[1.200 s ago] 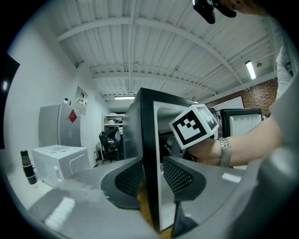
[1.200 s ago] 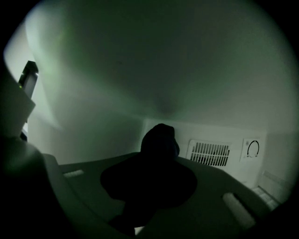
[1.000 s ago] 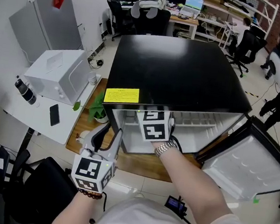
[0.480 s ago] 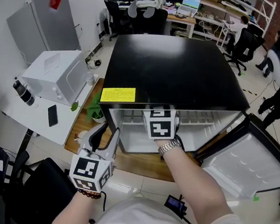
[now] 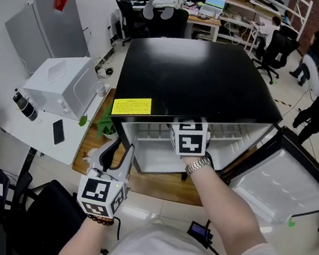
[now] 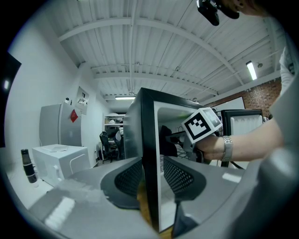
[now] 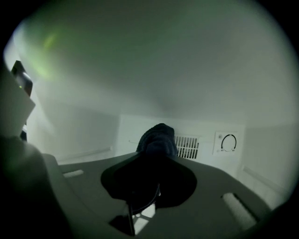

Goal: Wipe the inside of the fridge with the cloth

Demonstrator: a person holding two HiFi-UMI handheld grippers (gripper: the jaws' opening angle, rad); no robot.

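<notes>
**Jaws clamped: left on the fridge wall, right on the cloth**

Seen along the left gripper [image 6: 152, 179], the jaws sat partway closed around the black front edge of the fridge [image 6: 149, 121]. One meshed pad lay against the outer side of its left wall and the other against the white inner side, gripping it. To the right, the person's right hand [image 6: 211, 146] reached into the opening, with a marker cube [image 6: 202, 125] above it and a metal watch [image 6: 227, 148] on the wrist. Far to the left stood a white appliance [image 6: 58, 161] and a dark bottle [image 6: 27, 165].

In the right gripper view, the right gripper [image 7: 154, 161] was inside the white compartment. Its jaws were clenched on a dark blue cloth [image 7: 159, 137] that bunched out beyond their tips. Behind the cloth rose the far wall, with a slotted vent [image 7: 188, 147] just right of the cloth and a round dial [image 7: 228, 142] further right. Whether the cloth touched that wall could not be told.

From the head view, the fridge was a low black box on a wooden board [image 5: 158, 186]. It had a yellow label [image 5: 131, 107] at its near left corner, and its door [image 5: 282, 188] was swung wide open to the right. The left gripper met the near left corner. The right forearm ran into the opening, so only the marker cube showed below the top's edge and the cloth was hidden inside. Left of the fridge, a white counter [image 5: 38, 132] bore the appliance, the bottle and a black phone [image 5: 58, 132].
</notes>
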